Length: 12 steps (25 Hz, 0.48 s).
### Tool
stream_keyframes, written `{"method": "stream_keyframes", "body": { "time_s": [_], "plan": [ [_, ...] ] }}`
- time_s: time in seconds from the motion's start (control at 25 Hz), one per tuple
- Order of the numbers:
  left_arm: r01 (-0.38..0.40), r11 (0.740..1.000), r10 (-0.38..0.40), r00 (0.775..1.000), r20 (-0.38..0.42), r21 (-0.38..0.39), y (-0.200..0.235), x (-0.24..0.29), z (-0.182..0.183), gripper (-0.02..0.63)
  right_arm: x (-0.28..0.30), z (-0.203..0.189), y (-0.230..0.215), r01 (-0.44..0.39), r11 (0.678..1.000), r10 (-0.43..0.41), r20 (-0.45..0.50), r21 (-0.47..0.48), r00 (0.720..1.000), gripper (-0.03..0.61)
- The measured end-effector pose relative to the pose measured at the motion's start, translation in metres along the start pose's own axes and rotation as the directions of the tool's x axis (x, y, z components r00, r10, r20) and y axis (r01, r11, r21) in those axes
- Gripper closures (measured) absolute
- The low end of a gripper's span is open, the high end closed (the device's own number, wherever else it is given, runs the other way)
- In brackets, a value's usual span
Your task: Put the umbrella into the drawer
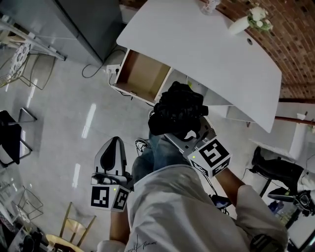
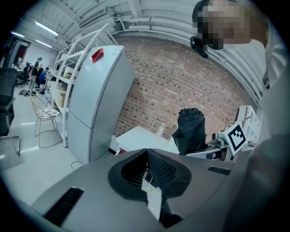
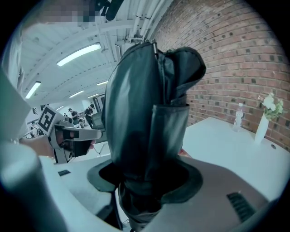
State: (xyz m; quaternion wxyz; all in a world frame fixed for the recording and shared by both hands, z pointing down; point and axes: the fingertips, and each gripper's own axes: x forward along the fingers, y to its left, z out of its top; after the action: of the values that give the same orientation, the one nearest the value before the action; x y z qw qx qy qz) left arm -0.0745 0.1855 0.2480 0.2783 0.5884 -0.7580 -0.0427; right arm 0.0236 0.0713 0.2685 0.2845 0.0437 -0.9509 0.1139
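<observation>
My right gripper (image 1: 191, 134) is shut on a black folded umbrella (image 1: 177, 109), which stands upright out of its jaws and fills the right gripper view (image 3: 147, 108). The umbrella hovers just in front of the open drawer (image 1: 142, 75), whose bare wooden inside shows under the white table (image 1: 206, 49). My left gripper (image 1: 113, 141) hangs lower left over the floor, apart from the umbrella, its jaws shut with nothing between them. The left gripper view shows its ribbed pads (image 2: 159, 168) meeting, and the umbrella (image 2: 190, 130) to the right beyond them.
A vase of flowers (image 1: 250, 19) and a bottle (image 1: 210, 6) stand on the table. A grey fridge (image 1: 88, 24) is left of the drawer, with a cable (image 1: 94, 69) on the floor. Chairs (image 1: 12, 138) line the left; a wooden chair (image 1: 74, 230) is at bottom left.
</observation>
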Motion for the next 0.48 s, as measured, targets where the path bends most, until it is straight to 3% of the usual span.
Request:
{"method": "stream_keyframes", "body": {
  "time_s": [0.48],
  "plan": [
    [0.001,0.999,0.000,0.999,-0.042,0.034,-0.011,0.085,0.037,0.595,0.031,0.011,-0.065,-0.031,0.999,0.032,-0.006,0.035,0.999,0.327]
  ]
}}
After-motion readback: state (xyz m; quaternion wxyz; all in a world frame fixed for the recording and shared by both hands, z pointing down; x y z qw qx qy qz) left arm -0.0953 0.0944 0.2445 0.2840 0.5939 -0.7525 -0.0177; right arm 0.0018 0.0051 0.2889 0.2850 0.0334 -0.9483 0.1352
